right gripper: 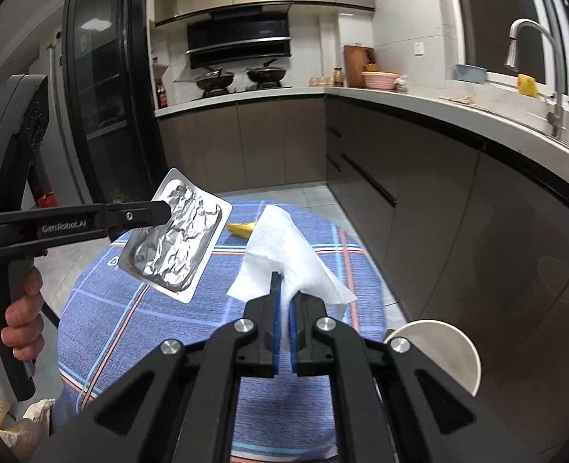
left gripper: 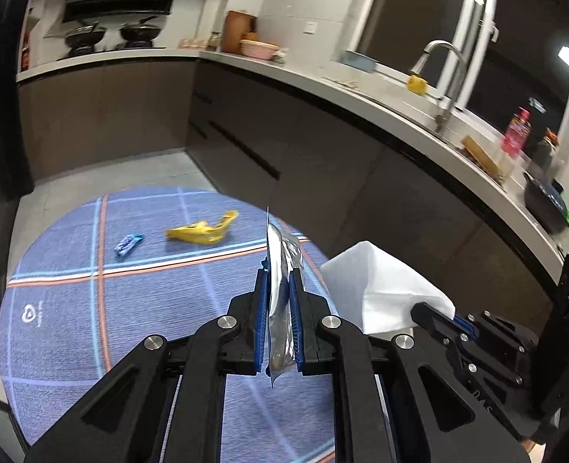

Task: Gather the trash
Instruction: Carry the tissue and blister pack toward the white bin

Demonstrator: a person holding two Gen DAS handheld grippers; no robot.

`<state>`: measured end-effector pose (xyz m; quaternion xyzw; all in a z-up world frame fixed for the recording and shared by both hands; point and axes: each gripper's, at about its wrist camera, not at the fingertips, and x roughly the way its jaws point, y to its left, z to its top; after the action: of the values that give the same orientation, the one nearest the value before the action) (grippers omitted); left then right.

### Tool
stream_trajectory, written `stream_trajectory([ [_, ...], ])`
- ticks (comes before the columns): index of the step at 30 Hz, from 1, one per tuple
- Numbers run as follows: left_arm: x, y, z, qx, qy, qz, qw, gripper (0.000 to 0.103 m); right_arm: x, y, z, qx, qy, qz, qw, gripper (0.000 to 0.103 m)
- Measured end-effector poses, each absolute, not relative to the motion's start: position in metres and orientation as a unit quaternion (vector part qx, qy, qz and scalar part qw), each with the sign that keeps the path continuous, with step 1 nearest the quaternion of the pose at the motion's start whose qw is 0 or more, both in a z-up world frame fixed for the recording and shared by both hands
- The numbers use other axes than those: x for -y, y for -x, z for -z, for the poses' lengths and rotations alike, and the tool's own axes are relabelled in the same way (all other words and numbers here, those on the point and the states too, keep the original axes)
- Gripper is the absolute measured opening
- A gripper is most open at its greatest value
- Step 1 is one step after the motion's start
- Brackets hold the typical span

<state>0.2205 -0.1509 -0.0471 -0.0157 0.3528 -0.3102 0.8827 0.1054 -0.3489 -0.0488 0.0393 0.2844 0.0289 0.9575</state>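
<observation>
Left gripper [left gripper: 278, 289] clamped on one silver foil blister pack [left gripper: 282, 270], held edge-on above the blue plaid rug [left gripper: 72, 270]; right wrist view shows its crinkled foil face. Right gripper [right gripper: 283, 301] closed tight on one white paper tissue [right gripper: 284, 258], fanning up from the pads. Still on the rug: one yellow wrapper [left gripper: 203, 229], one small blue wrapper [left gripper: 128, 245]. One white round bin rim [right gripper: 454, 351] low right beside the right gripper. Two pans [right gripper: 242, 77] on the stove, one faucet [right gripper: 535, 54] over the counter [right gripper: 419, 110]
</observation>
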Motion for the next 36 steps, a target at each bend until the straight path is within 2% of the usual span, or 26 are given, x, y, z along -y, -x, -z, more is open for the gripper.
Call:
stream_trajectory([
  [17,0.249,-0.195,0.051,-0.354,-0.027,0.395,0.847,0.01,0.424,-0.062,0.054,-0.275,-0.071,0.053,0.957,0.005],
  [36,0.348,-0.207,0.107,-0.399,-0.066,0.436,0.804,0.01,0.5,-0.059,0.122,-0.321,-0.122,0.108,0.933,0.005],
])
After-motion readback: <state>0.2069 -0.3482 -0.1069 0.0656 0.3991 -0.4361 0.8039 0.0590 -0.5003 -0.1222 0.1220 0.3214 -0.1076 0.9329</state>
